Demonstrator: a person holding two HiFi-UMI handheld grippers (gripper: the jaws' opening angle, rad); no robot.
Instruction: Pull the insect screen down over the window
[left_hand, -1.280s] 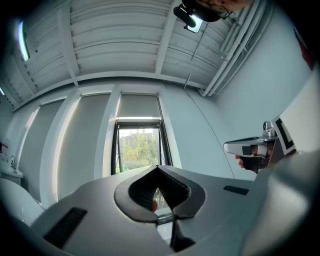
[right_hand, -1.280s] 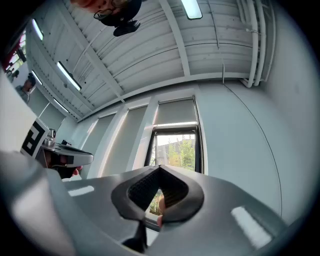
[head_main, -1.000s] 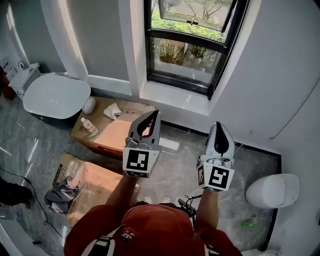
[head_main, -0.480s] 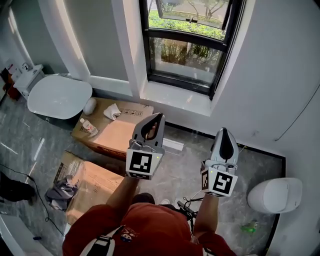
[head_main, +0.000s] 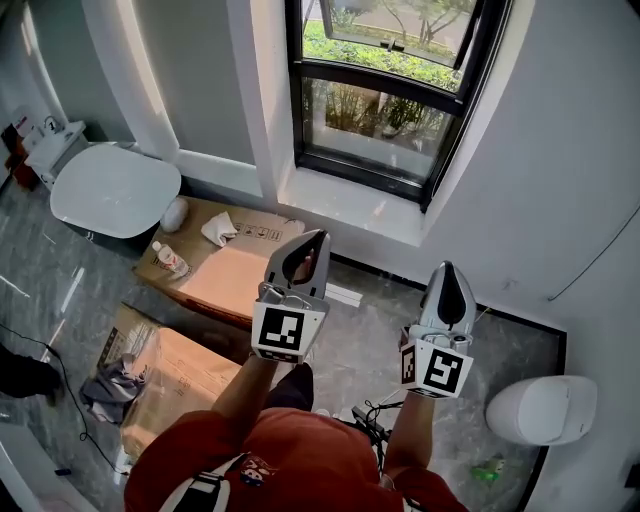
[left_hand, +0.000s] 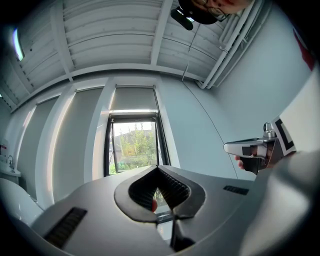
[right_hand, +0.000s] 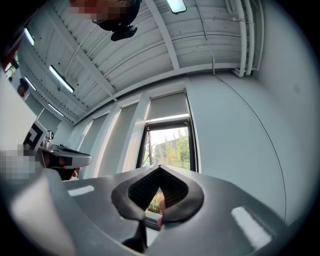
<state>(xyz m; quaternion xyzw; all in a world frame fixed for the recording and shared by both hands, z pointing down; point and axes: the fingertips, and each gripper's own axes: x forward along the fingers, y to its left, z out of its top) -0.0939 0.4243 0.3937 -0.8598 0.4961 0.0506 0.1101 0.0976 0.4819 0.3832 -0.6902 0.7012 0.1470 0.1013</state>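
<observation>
Left tool (head_main: 315, 238), right tool (head_main: 447, 268) (seemingly closed)

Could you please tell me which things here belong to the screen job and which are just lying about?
Job: window, grey screen above it, left gripper, right gripper, both shut and empty.
Lying about: cardboard boxes, bottle, crumpled cloth, grey rag.

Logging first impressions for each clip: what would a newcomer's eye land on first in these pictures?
The tall black-framed window, with greenery behind it, draws the eye first at the top centre of the head view. In front of it the left gripper and right gripper are held up side by side, both shut. On the floor at left, cardboard boxes lie beside a white toilet.
</observation>
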